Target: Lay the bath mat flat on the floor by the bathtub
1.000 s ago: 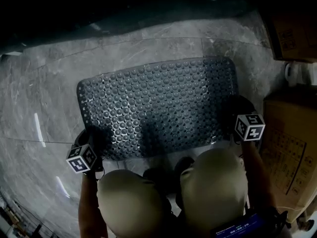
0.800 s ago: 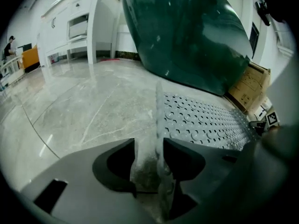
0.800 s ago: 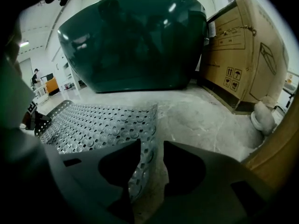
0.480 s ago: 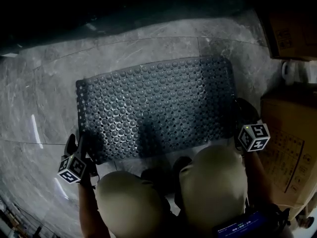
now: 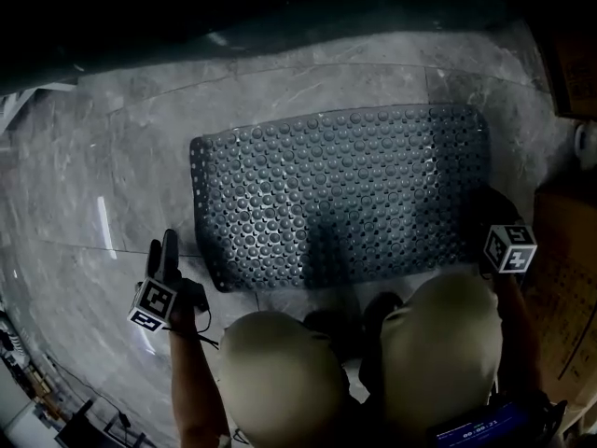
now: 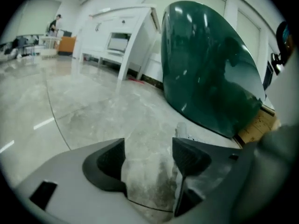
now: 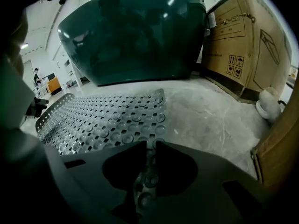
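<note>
The left gripper (image 5: 162,248) has just spread its jaws empty and drawn left off the bath mat (image 5: 340,194), which lies flat by the bathtub (image 6: 210,64); only the right gripper (image 7: 148,148) still pinches its near-right corner.

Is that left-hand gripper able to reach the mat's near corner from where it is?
Probably yes: the left gripper, its jaws just opened with nothing between them, is beside the bath mat, and only bare floor lies between.
</note>
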Motion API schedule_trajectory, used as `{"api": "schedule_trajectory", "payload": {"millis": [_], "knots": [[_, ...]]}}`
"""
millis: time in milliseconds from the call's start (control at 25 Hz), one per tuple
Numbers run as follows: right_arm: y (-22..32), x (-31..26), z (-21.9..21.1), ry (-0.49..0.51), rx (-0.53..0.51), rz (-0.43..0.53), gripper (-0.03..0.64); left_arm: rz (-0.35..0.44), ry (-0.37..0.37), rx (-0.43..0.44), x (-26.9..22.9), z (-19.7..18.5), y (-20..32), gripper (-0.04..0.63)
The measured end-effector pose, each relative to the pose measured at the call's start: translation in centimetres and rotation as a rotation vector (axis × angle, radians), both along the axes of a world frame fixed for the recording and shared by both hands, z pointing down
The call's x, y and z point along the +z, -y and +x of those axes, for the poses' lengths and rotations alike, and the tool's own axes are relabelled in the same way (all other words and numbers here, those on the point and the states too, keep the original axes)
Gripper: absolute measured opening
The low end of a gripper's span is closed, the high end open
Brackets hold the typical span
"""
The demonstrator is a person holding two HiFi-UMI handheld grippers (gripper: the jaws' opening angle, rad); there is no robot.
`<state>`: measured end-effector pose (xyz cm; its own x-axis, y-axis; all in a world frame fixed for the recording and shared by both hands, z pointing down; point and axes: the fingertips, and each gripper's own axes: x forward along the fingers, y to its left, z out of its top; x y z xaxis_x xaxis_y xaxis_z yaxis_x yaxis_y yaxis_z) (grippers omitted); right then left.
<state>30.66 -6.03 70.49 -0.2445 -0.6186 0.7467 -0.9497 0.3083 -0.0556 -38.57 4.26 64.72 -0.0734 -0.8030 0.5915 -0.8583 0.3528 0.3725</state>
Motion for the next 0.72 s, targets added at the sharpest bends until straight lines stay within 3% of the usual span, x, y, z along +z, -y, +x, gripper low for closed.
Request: {"api": "schedule_trajectory", "payload": {"millis": [80,160,240,320,400,520,600,720], "knots": [[-0.1,0.2,-0.1,0.016,0.001,-0.001,0.074,0.064,0.078,0.06,-3.1,0.6,1.2,0.303],[0.0,0.1,0.0,-0.009,-0.002,0.007,0.074,0.111,0.09,0.189,-4.7,3.8,3.3,0.162],[-0.1,0.2,0.1,-0.038,-0.01,0.016,0.074,0.142,0.015,0.296,-4.3,7.7,5.7,0.118],[-0.2,0.6,0.3,-0.042,-0.012,0.014,0.074,0.142,-0.067,0.351,-2.2,10.2,8.1,0.109],[-0.2,0.9,0.3,-0.034,-0.019,0.008,0.074,0.09,-0.083,0.36,0.8,10.4,10.0,0.109],[-0.3,1.3,0.1,-0.022,-0.03,-0.012,0.074,-0.004,-0.075,0.307,4.4,7.6,11.1,0.102],[-0.3,1.5,0.0,-0.009,-0.033,-0.018,0.074,-0.027,-0.101,0.279,5.1,6.2,11.2,0.066],[0.3,1.0,0.2,-0.02,-0.03,0.001,0.074,-0.043,-0.081,0.301,5.1,5.8,11.8,0.066]]}}
